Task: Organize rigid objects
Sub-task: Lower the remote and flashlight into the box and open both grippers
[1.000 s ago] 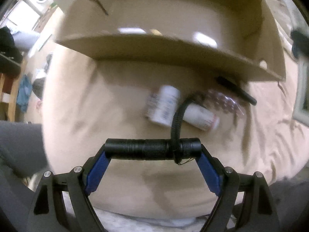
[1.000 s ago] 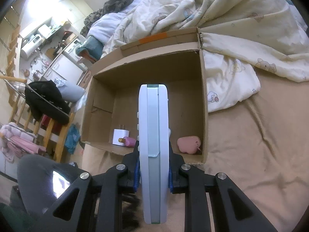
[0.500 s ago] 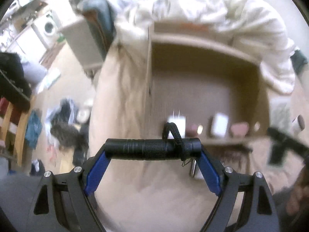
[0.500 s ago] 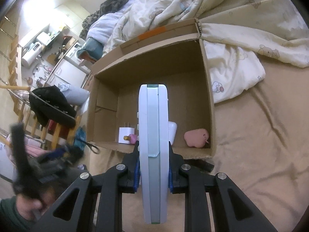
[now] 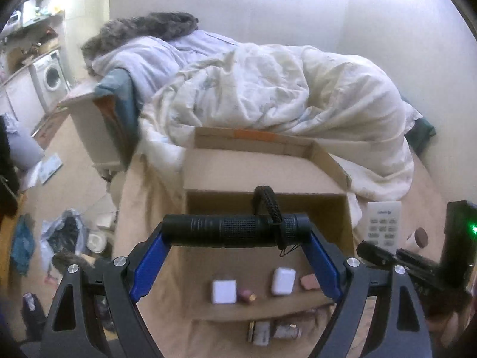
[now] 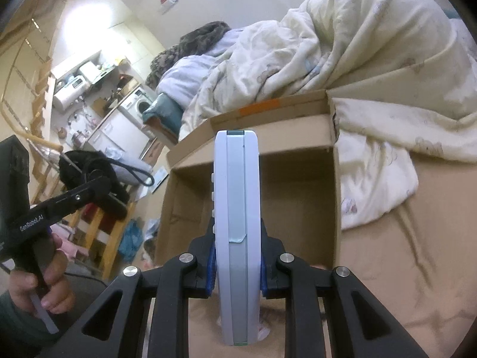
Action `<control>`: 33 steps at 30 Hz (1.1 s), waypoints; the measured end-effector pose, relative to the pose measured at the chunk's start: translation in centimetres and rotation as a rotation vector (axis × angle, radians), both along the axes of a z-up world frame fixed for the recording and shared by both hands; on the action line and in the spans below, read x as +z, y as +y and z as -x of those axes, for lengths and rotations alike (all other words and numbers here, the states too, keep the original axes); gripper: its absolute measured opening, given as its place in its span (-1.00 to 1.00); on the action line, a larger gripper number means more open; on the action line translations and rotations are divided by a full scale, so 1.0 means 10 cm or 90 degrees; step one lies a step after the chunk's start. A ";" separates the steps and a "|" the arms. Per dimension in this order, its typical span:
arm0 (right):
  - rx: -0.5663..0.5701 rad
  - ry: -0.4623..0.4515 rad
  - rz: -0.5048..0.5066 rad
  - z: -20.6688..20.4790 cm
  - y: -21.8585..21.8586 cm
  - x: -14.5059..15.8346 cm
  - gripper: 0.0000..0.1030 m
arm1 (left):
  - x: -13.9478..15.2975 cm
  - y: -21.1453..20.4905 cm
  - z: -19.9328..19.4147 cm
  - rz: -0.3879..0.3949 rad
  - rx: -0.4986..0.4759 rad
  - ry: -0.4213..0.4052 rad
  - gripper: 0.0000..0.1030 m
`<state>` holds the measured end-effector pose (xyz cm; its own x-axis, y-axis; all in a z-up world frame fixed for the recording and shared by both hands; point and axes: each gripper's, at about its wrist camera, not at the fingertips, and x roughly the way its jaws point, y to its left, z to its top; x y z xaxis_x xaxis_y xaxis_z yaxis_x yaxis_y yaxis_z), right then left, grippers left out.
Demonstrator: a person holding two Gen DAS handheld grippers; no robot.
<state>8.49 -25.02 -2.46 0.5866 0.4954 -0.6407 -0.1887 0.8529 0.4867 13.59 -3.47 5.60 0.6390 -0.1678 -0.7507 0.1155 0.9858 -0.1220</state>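
- Black torch (image 5: 235, 230) lies crosswise between the blue pads of the left gripper (image 5: 237, 256), jaws spread wide and clamped on its two ends, above the box (image 5: 262, 176).
- White remote (image 6: 237, 223) stands on edge in the right gripper (image 6: 237, 265), jaws pinched nearly closed on its sides, in front of the box's open top.
- Cardboard box sits on the bed (image 6: 402, 268); a white charger (image 5: 224, 291), white case (image 5: 283, 281) and pink pieces lie on its floor.
- Two small bottles (image 5: 274, 331) lie on the bed just outside the box's near wall.
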 end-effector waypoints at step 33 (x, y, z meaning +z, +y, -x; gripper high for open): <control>0.003 0.110 0.138 -0.26 0.31 -0.73 -0.54 | -1.80 -0.44 -0.07 -0.108 -0.026 0.216 0.66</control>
